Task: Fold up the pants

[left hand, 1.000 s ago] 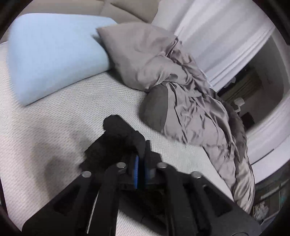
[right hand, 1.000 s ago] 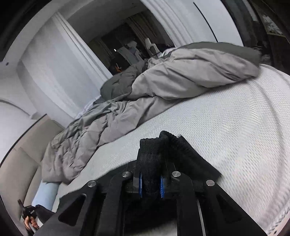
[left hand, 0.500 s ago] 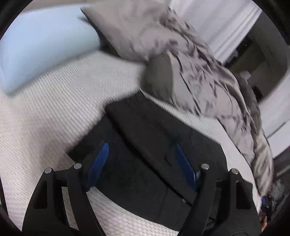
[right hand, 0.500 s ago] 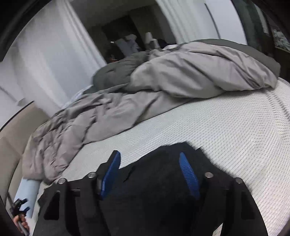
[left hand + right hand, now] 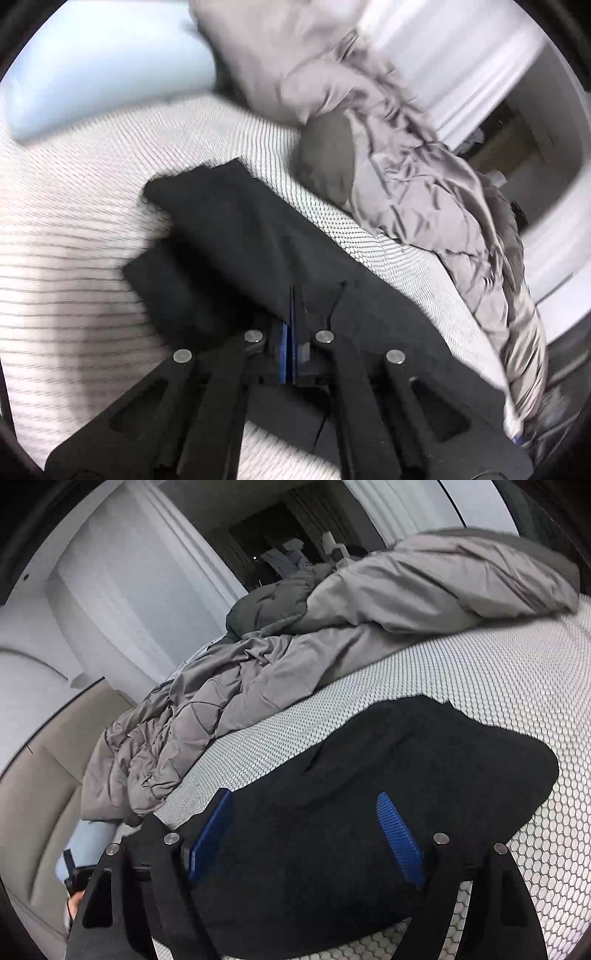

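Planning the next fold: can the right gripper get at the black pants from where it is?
Probably yes. The right gripper is opening, pads apart and not pressing, with the black pants lying flat on the bed directly below. Nothing lies between them; the grey duvet sits farther back.

The left gripper (image 5: 295, 314) tilts downward over the bed, its jaws pressed together so the blue pads (image 5: 283, 350) meet face to face, with nothing seen between them. The right gripper (image 5: 306, 834) also slants downward, its jaws spread wide and opening a little more, the blue pads (image 5: 400, 836) well apart and pressing on nothing. At the lower left edge of the right wrist view, part of a hand (image 5: 74, 901) shows.
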